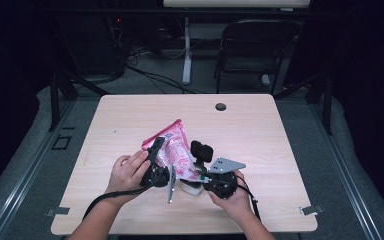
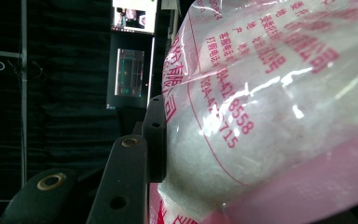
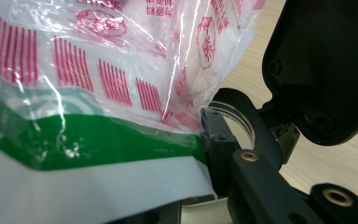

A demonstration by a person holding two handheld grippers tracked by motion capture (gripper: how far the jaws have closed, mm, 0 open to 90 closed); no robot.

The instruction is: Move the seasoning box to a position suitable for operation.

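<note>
Pale wooden counter [image 1: 130, 120], dark room behind. Both claws grip the pink-printed bag [image 1: 172, 145] of white grains: left claw [image 1: 156, 150] at its side, right claw [image 1: 200, 175] clamped on its lower end, above a small clear dish [image 3: 235, 116]. Pouring looks not yet done.

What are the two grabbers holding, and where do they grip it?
Both hold one pink-and-clear plastic bag of white stuff. The left gripper squeezes its bulging side; the right gripper pinches its lower edge, by the green stripe.
</note>
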